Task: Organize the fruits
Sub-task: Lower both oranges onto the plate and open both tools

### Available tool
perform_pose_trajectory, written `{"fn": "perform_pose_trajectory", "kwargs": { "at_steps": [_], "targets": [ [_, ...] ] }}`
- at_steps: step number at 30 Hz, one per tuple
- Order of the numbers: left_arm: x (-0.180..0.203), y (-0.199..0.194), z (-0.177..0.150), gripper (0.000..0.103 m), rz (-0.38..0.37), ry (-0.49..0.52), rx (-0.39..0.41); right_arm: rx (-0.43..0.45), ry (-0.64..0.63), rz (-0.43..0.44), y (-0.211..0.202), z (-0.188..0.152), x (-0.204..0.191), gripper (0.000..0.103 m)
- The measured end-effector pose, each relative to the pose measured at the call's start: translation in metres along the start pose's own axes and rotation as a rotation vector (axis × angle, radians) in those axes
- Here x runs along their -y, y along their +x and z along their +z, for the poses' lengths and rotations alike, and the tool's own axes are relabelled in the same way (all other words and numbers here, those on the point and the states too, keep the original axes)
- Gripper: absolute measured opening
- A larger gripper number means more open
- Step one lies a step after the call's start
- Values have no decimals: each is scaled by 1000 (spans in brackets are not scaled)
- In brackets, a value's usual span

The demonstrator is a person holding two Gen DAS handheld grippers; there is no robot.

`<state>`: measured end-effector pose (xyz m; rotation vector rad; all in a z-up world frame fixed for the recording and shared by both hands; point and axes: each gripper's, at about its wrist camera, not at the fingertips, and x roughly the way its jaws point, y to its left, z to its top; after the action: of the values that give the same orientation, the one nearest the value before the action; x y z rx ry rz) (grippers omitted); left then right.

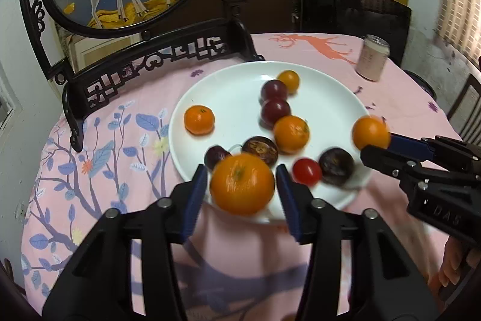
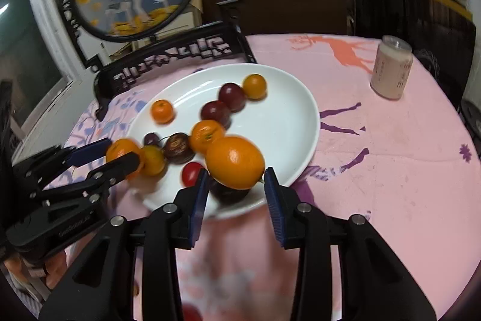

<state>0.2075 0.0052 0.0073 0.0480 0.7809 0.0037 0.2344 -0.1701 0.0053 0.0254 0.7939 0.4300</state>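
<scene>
Two tongs meet over a white plate (image 1: 228,92) of mixed fruit on the pink-clothed surface (image 1: 390,86) as I sort from afar.

The left tongs (image 1: 241,172) stand spread around the left orange (image 1: 242,184). The blue pads flank it on either side, but I judge that neither presses on it. The fruit is blurred while the tongs are sharp, so I take it to be loose. It hangs over the near rim of the plate, level with the pad tips and centred between them.

The right tongs (image 2: 236,173) pinch the right orange (image 2: 234,161) at the very ends of the pads. It sits right at the tips and bulges forward past them, above the near edge of the plate, with a dark fruit and a red one just beneath.

Both oranges look light, firm under a thin, slightly waxy skin, and round enough to squirt out of a shallow grip. I would take each across its widest part, deeper between the pads, with gentle pressure so the skin is not bruised. A loose one will likely roll on the smooth plate and nudge its neighbours.

A pale can (image 1: 372,57) stands well apart at the far right.
</scene>
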Motion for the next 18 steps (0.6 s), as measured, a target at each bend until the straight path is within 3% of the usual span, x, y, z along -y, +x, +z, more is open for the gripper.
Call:
{"fn": "perform_pose_trajectory", "kwargs": {
  "at_steps": [1,4,9,18],
  "targets": [
    [-2,-1,-2,70,-1,-6,16,8,1,11,-2,-2,4,48],
    [-3,-6,-6,71,3,28,37,26,12,29,-13,-8,11,52],
    [-3,-16,-11,71,-31,30,43,21,19,60,-18,-12,8,52],
    [1,-33,-43,71,-10,58,36,-10,-33,71,-28,-39,-9,52]
  ]
}}
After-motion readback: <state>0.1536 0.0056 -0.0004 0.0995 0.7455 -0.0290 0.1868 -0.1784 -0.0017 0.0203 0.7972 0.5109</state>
